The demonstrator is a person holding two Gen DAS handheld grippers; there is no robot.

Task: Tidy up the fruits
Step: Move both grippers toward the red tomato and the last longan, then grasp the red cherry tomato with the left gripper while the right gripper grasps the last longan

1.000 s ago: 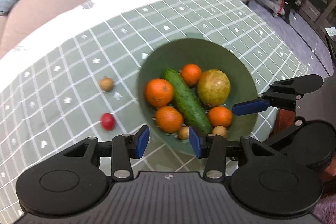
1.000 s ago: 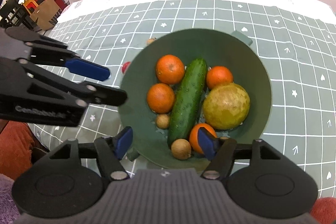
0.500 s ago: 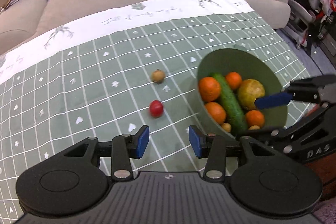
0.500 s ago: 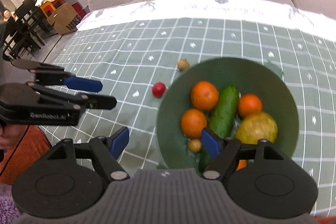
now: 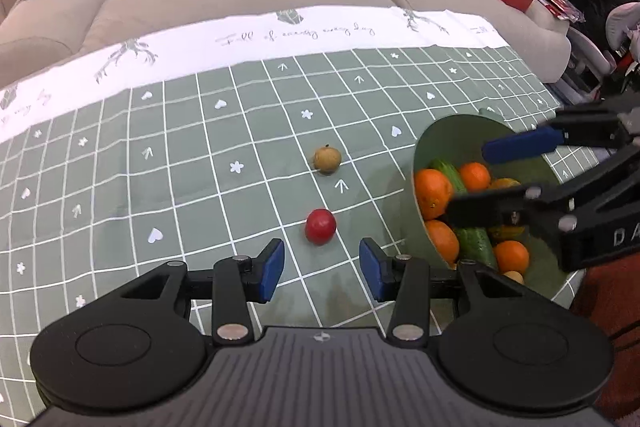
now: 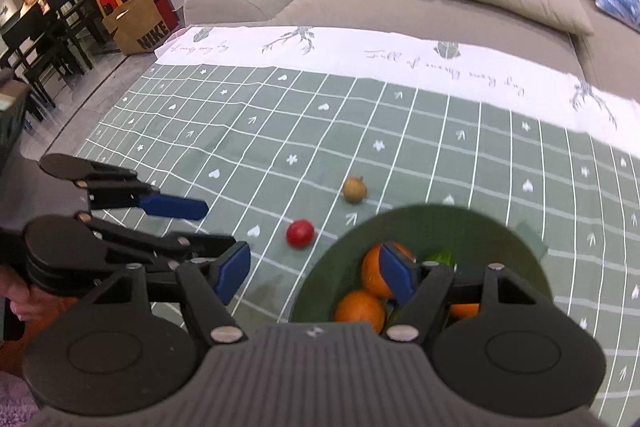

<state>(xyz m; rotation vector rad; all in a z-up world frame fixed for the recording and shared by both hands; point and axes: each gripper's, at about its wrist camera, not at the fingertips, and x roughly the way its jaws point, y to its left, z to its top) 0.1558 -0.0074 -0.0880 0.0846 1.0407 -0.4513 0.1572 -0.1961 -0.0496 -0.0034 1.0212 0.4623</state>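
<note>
We have 2 fruits left out on the green checked tablecloth (image 5: 200, 147): a small red fruit (image 5: 320, 225) and a small brown fruit (image 5: 327, 159) a little farther toward the cloth's white far edge. Both lie just left of the green bowl (image 5: 424, 155), which sits near the cloth's near right corner and already holds oranges (image 5: 433, 187) and a cucumber (image 5: 474, 243).

Our left gripper (image 5: 322, 269) is spread with nothing between its blue pads, and the red fruit sits just beyond the gap, almost centred. Our right gripper (image 6: 316, 271) hangs over the bowl's near rim; its jaws are closing, and we see nothing pinched between them.

We judge the step in hand to be picking up the red fruit with the left gripper. To do it well, we should:
1. Keep the fruit centred between the 2 pads as we descend.
2. Come down low enough that the pads meet its widest part, since a round fruit will likely squirt out of a high pinch.
3. Close gently, then lift clear of the bowl rim before crossing over it.
4. Keep the right gripper out of that path.
</note>
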